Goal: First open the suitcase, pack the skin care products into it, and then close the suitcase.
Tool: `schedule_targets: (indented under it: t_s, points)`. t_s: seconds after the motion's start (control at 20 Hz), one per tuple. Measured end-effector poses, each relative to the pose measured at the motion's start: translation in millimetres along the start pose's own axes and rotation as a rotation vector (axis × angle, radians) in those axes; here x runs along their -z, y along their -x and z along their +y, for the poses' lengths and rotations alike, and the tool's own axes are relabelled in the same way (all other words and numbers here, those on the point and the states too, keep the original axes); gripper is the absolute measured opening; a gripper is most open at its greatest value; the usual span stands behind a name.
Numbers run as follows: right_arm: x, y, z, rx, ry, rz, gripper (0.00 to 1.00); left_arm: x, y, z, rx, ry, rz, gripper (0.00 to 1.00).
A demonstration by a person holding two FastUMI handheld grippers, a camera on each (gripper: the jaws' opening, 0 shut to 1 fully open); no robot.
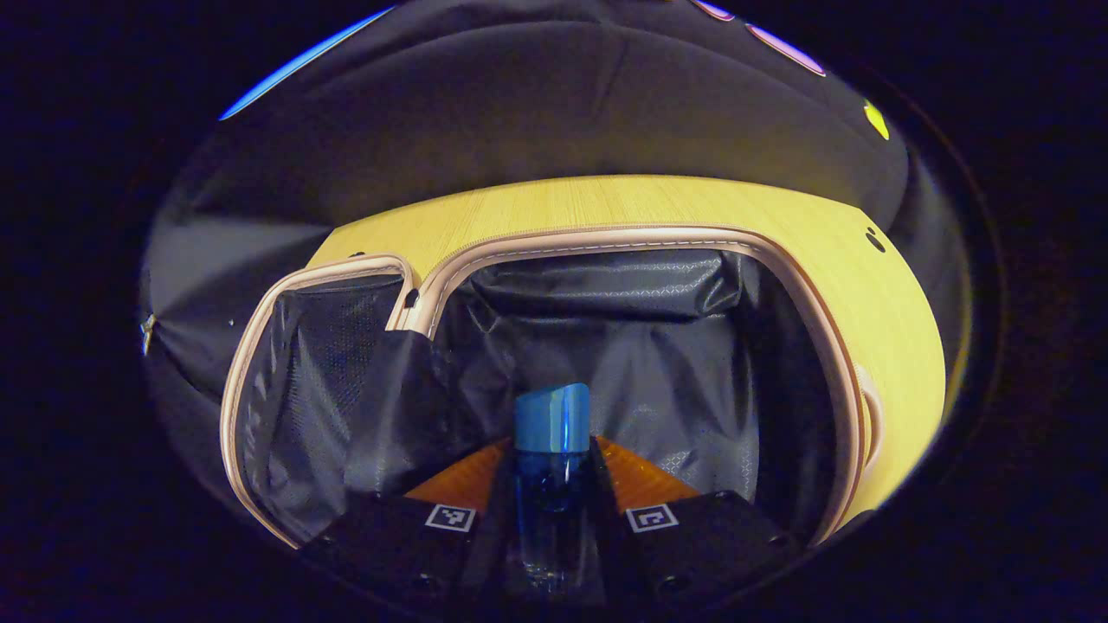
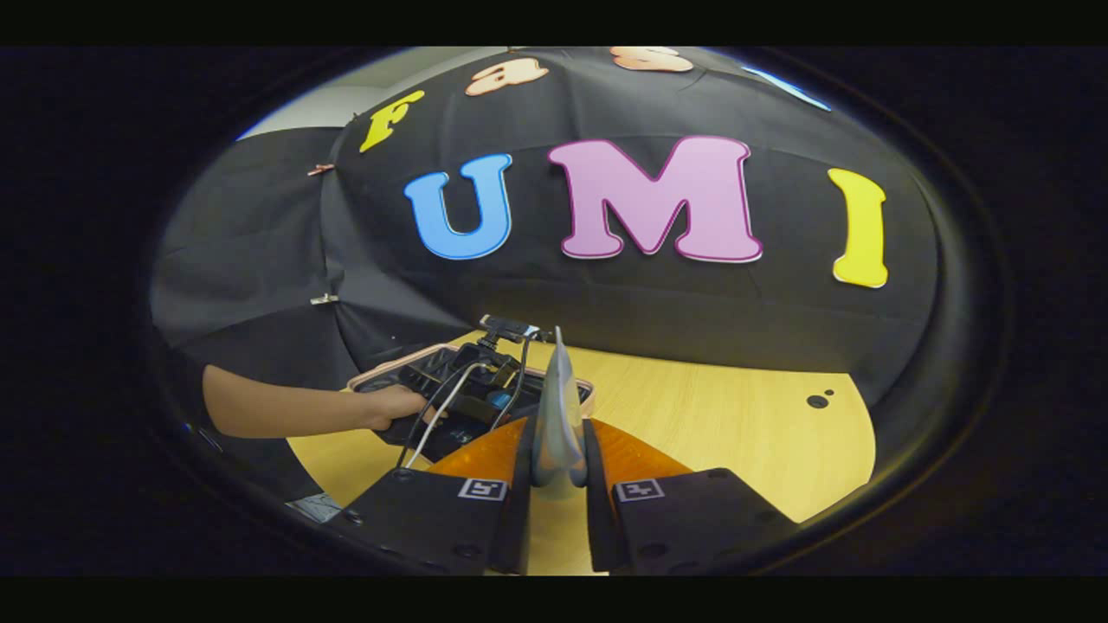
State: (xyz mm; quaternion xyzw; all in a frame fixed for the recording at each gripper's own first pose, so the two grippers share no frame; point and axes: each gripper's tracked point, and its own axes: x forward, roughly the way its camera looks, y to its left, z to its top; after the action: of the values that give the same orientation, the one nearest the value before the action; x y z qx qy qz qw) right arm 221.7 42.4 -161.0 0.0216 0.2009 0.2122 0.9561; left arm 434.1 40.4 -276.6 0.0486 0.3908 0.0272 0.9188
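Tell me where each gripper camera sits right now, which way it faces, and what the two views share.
Left gripper view: rides the left gripper, looks down into the open suitcase; its fingers grip a blue-capped bottle.
Right gripper view: rides the right gripper, faces across the table toward the booth wall; its fingers grip a silvery tube. A hand holds the other gripper over the suitcase.
Shared: suitcase and table.

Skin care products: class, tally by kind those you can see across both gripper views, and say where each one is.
Blue-capped bottle, held by the left gripper over the open suitcase: 1
Pale tube, held by the right gripper above the table: 1
Total: 2
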Motion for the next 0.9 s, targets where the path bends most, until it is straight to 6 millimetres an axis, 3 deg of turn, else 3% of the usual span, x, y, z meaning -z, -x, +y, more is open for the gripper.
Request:
schedule_targets:
  t_s: [0.05, 0.1, 0.15, 0.3, 0.35, 0.4, 0.45, 0.5, 0.55, 0.7, 0.75, 0.8, 0.9]
  points:
    - [1.3, -10.3, 4.0, 0.002, -0.003, 0.004, 0.3, -6.4, 8.2, 7.1, -0.004, 0.003, -0.038, 0.51]
    - [3.5, -20.7, 8.0, 0.006, -0.006, 0.015, 0.3, -12.7, 17.7, 14.6, -0.012, 0.005, -0.071, 0.59]
    - [6.6, -32.1, 13.3, 0.005, -0.011, 0.028, 0.3, -21.7, 37.3, 23.3, -0.01, 0.009, -0.125, 0.67]
    - [18.0, -73.2, 33.2, 0.006, -0.041, 0.078, 0.3, -39.3, 107.1, 59.4, -0.03, 0.048, -0.296, 0.7]
    - [22.2, -87.3, 39.8, 0.009, -0.054, 0.095, 0.3, -36.4, 130.2, 73.7, -0.057, 0.081, -0.341, 0.75]
    - [27.9, -102.4, 45.2, 0.014, -0.059, 0.115, 0.24, -31.9, 151.7, 83.5, -0.062, 0.12, -0.376, 0.76]
    - [37.6, -118.1, 51.4, 0.021, -0.064, 0.145, 0.3, -25.6, 172.8, 91.4, -0.063, 0.159, -0.413, 0.76]
    - [49.5, -131.8, 58.8, 0.023, -0.076, 0.185, 0.24, -19.2, 193.4, 96.7, -0.055, 0.188, -0.444, 0.76]
    - [61.1, -142.8, 67.1, 0.024, -0.106, 0.236, 0.3, -13.6, 208.1, 105.4, -0.06, 0.217, -0.473, 0.76]
    - [102.9, -167.5, 80.5, 0.055, -0.109, 0.366, 0.3, 8.4, 249.7, 121.7, -0.058, 0.283, -0.515, 0.76]
    - [114.2, -173.6, 84.7, 0.058, -0.105, 0.409, 0.24, 14.6, 262.3, 128.7, -0.059, 0.298, -0.52, 0.76]
    - [124.2, -180.6, 88.2, 0.069, -0.124, 0.448, 0.3, 18.5, 274.8, 137.7, -0.081, 0.3, -0.535, 0.76]
    - [137.2, -194.7, 93.0, 0.1, -0.162, 0.5, 0.3, 22.7, 292.0, 155.8, -0.128, 0.27, -0.561, 0.76]
